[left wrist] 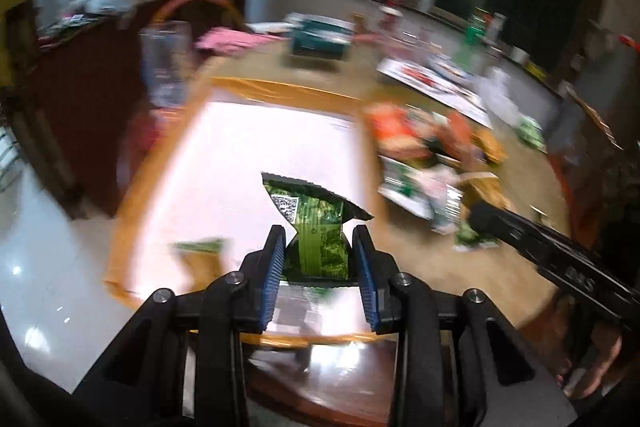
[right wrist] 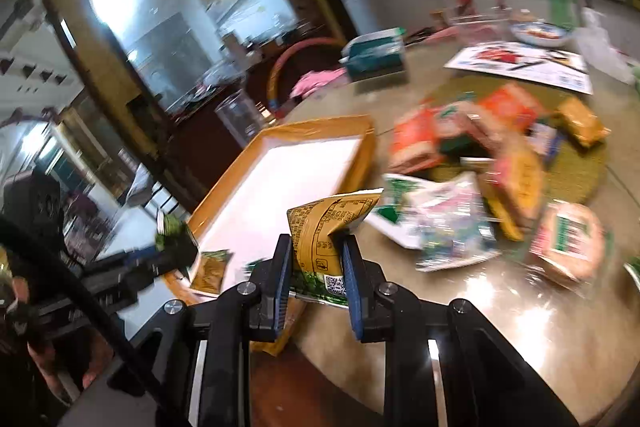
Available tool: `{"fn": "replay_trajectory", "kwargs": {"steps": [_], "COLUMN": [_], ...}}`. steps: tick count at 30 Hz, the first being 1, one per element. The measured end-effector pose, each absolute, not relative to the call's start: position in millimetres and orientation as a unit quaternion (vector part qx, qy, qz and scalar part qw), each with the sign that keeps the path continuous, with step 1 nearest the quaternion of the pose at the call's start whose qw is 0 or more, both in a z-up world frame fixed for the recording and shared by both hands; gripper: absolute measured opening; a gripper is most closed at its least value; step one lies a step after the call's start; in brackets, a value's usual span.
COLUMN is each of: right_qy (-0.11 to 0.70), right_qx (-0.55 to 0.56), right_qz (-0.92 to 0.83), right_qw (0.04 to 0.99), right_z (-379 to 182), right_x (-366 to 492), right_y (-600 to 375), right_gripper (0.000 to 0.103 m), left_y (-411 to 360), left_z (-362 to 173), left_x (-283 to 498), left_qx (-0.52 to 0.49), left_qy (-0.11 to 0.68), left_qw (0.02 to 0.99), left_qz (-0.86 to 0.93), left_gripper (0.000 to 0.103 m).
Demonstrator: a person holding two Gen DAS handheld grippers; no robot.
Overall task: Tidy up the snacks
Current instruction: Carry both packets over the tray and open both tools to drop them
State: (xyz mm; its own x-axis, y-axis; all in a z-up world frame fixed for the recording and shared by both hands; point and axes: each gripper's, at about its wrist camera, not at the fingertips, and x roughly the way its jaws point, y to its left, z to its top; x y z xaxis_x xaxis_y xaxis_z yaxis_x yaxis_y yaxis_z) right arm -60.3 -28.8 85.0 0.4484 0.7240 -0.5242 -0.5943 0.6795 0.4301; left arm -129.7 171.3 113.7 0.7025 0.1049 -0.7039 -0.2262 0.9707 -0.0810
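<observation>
- Black hinged linkages with round metal pivot pins fill the bottom of both wrist views; each tool ends in two ribbed blue pads.
- Left tool (left wrist: 320, 259): narrowly parted, pads pinching a crinkled green foil snack packet (left wrist: 316, 223) with a printed QR code and serrated top edge, held above the tray.
- Right tool (right wrist: 316, 267): also narrowly parted, clamped on a glossy mustard-yellow snack packet (right wrist: 324, 231) with fine black print and a green lower band, held over the near rim of the bench (right wrist: 500, 327).
- Rectangular tray (left wrist: 276, 93), orange raised rim and smooth white floor, lies on the round, shiny tan bench; a small yellow-and-green sachet (right wrist: 212, 269) lies flat in its near corner.
- Heap of snack packs (right wrist: 480, 163), orange, pink, white and green, soft and crumpled, lies on a woven green mat just beside the tray; motion blur hides their labels.
- Teal tissue box (right wrist: 374, 57) and a flat printed sheet (right wrist: 520, 65) sit farther back.
</observation>
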Motion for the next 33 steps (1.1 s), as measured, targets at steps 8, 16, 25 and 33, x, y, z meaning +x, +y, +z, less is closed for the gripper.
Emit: {"fn": "replay_trajectory", "kwargs": {"steps": [8, 16, 25, 33], "right_qy": [0.377, 0.412, 0.417, 0.402], "right_qx": [0.053, 0.026, 0.037, 0.061], "right_qz": [0.433, 0.406, 0.386, 0.388], "right_qw": [0.817, 0.816, 0.822, 0.827], "right_z": [76.8, 50.5, 52.0, 66.2], "right_x": [-36.9, -6.3, -10.5, -22.3], "right_y": [60.1, 96.2, 84.8, 52.0], "right_gripper": [0.024, 0.026, 0.055, 0.066], "left_y": [240.7, 246.5, 245.9, 226.6], "left_z": [95.4, 61.5, 62.3, 81.0], "left_x": [-96.7, -52.0, -57.4, -83.6], "left_qx": [-0.093, -0.075, -0.069, -0.077], "left_qy": [0.397, 0.456, 0.440, 0.406], "left_qw": [0.901, 0.878, 0.886, 0.903], "left_qz": [0.150, 0.123, 0.129, 0.120], "left_gripper": [0.036, 0.036, 0.080, 0.080]}}
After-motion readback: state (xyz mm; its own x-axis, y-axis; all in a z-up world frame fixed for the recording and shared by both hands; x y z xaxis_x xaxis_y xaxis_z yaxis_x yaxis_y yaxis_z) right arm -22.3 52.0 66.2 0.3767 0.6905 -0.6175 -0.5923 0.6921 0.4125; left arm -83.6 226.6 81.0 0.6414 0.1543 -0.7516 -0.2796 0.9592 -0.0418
